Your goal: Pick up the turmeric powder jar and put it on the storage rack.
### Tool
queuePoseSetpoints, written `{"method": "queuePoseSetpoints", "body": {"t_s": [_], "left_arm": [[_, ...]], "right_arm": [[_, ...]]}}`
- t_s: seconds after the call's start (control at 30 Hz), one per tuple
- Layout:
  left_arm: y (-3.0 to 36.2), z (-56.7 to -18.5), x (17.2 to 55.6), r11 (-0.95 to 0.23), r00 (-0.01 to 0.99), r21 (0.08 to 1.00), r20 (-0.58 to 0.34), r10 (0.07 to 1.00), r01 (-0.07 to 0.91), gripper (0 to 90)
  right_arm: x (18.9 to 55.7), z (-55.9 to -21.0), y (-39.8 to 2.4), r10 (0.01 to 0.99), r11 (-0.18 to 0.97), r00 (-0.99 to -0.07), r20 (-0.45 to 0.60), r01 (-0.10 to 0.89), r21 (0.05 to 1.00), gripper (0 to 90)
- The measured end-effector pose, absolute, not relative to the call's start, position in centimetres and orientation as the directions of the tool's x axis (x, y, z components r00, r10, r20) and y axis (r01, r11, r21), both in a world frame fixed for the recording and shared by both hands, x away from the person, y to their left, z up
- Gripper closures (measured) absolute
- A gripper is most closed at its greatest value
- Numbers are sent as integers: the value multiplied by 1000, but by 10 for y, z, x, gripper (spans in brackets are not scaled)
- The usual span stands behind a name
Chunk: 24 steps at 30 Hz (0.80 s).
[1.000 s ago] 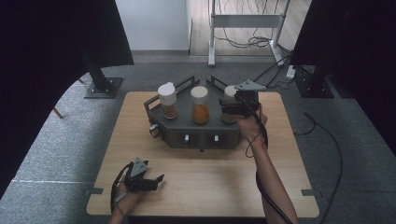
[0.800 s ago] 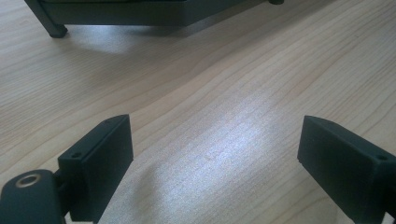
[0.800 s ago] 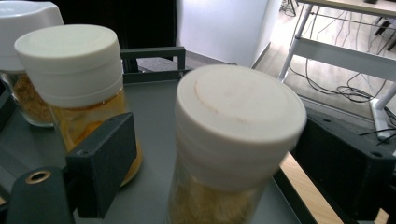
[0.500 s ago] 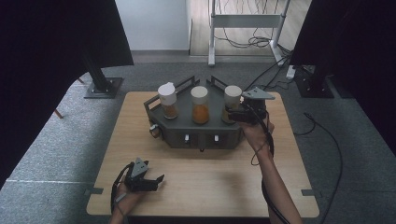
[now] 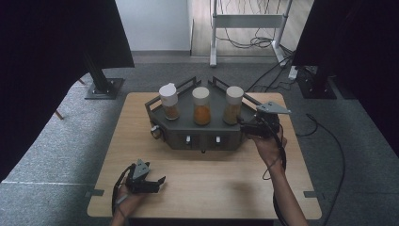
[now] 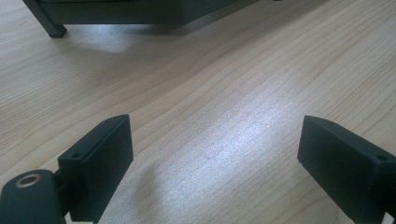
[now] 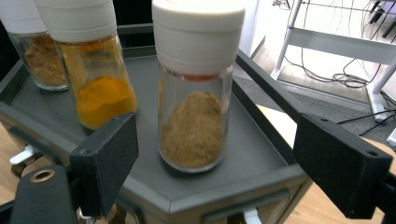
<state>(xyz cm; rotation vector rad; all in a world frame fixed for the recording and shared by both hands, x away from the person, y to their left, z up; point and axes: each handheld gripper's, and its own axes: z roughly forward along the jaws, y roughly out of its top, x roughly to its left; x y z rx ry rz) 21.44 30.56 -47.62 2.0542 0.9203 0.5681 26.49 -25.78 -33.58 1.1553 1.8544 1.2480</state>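
The wooden surface [image 5: 207,174] carries a dark grey tray [image 5: 200,134] with a raised rim. Three white-capped glass jars stand upright in a row on it: a left jar [image 5: 169,100] with brown powder, a middle jar [image 5: 201,105] with orange powder, and a right jar [image 5: 233,104] with tan powder. The middle jar stands close beside the right jar; the tray's rim runs just beside the right jar on its other side.

The right hand-held gripper [image 5: 245,126] is at the tray's right corner, aimed at the right jar [image 7: 196,93]. Its jaws have just been closing. They stand apart on either side of the jar, short of it, pads not touching the glass; nothing is gripped.

The left hand-held gripper [image 5: 160,181] rests on the near left part of the surface, well apart from the tray. Its jaws stand wide, with bare wood [image 6: 219,121] between them
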Motion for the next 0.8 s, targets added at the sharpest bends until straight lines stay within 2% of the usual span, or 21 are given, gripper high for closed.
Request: {"method": "queuePoseSetpoints", "body": {"t_s": [0.8], "left_arm": [[305, -476, 214, -419, 633, 809, 77, 771, 412, 102]], "right_arm": [[229, -362, -276, 888, 200, -459, -9, 370, 907, 145]]}}
